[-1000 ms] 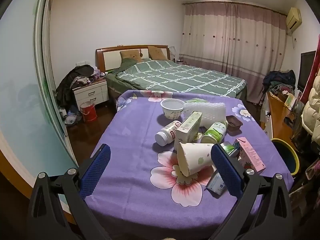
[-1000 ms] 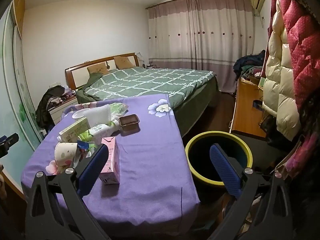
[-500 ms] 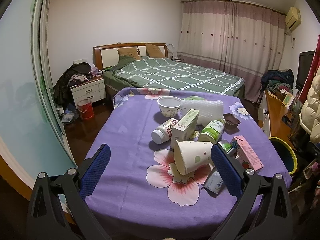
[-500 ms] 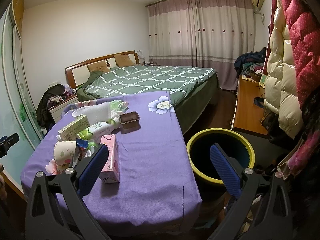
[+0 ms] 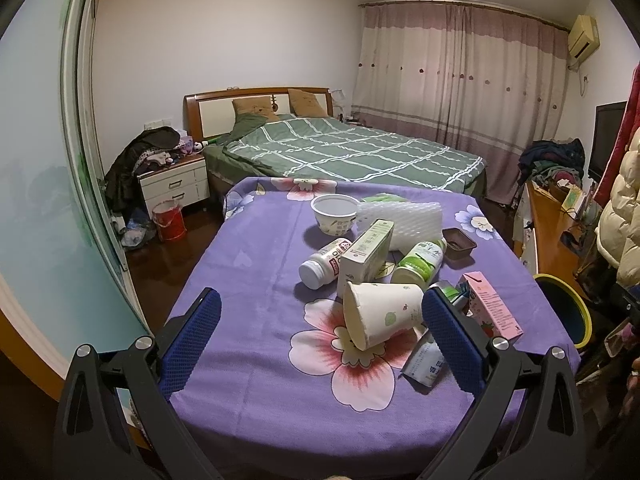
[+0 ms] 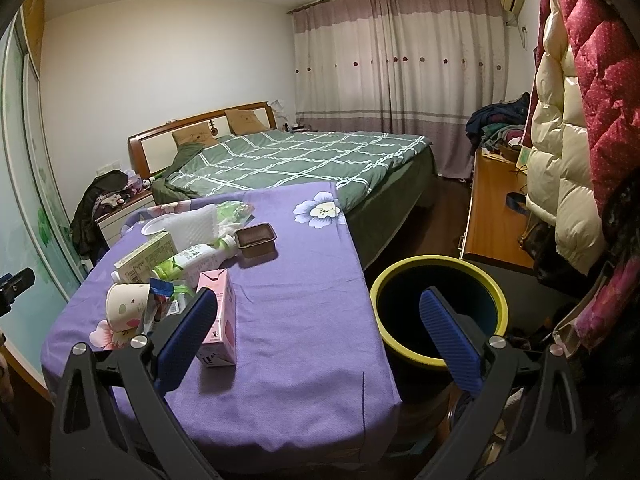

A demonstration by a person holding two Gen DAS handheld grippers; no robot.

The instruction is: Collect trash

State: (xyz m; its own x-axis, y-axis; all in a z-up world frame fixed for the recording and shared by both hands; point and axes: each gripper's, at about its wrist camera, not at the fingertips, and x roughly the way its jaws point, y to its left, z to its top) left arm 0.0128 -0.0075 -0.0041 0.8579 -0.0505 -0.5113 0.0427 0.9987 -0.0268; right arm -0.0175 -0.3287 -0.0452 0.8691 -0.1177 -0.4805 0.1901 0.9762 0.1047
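Trash pile sitting on the purple tablecloth, both tongs empty

Tipped paper cup (image 5: 382,312), pink carton (image 6: 219,322) and bottles are clustered mid-table (image 5: 248,264); yellow-rimmed bin (image 6: 440,312) just beside it. Left gripper (image 5: 320,336) and right gripper (image 6: 318,334) are spread wide, holding nothing.

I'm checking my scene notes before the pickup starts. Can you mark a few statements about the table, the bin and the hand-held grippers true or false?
1. The paper cup lies on its side. True.
2. The left hand-held gripper is shut on the cup. False: it is open and holds nothing.
3. The bin stands on the floor beside the table. True.
4. The pink carton is already in the bin. False: it stands on the table.
5. The right hand-held gripper is open. True.
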